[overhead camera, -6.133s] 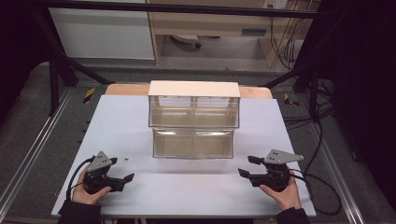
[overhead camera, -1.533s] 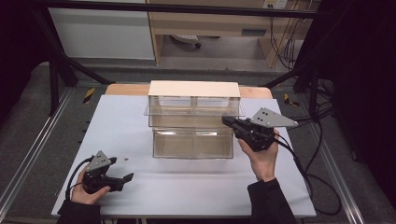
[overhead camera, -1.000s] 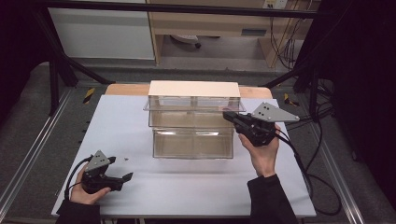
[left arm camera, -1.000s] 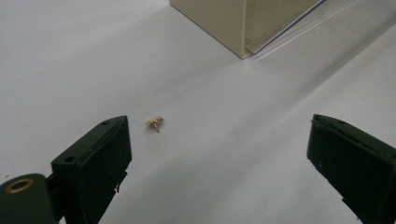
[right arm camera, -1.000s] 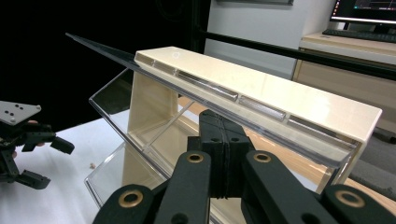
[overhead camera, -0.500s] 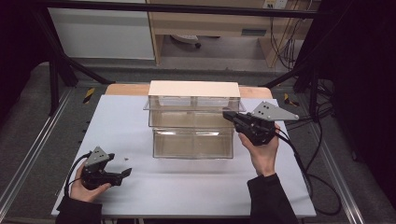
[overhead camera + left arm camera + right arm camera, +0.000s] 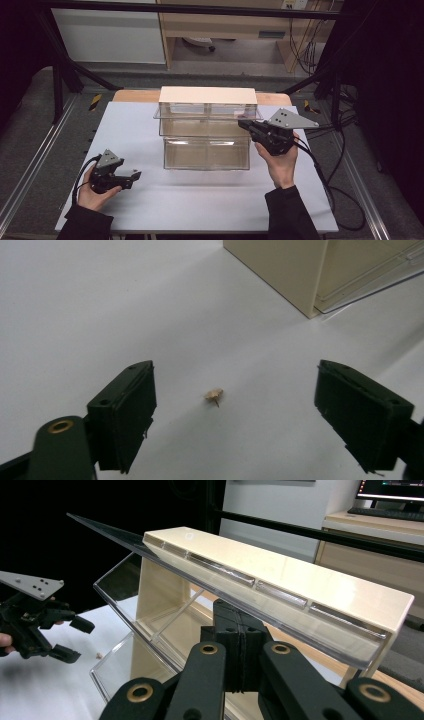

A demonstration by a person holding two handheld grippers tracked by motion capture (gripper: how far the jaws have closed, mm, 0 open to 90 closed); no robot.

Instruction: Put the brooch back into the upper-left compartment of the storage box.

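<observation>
A cream cabinet [image 7: 207, 95] with clear tilt-out bins stands mid-table. Its upper bin [image 7: 200, 127] is tipped open, and my right gripper [image 7: 241, 123] is shut on the right end of that bin's clear front rim [image 7: 280, 605]. The lower bin [image 7: 207, 152] sits below it. My left gripper [image 7: 134, 179] hovers low over the white table top [image 7: 150, 130] at the front left. Its jaws have just been closing a little and still stand open. A tiny tan scrap [image 7: 215, 396] lies on the table between them, untouched. The left gripper [image 7: 74, 640] and the scrap [image 7: 98, 655] also appear in the right gripper view.
Cables [image 7: 330, 185] trail from the right gripper across the table's right side. Black frame posts [image 7: 57, 85] stand at the back corners, and metal rails [image 7: 30, 170] run along both sides of the table. A wooden edge [image 7: 135, 95] borders the back.
The left gripper has shifted a little away from the person over the table and its jaws have narrowed slightly. The right gripper has stayed at the upper bin.
</observation>
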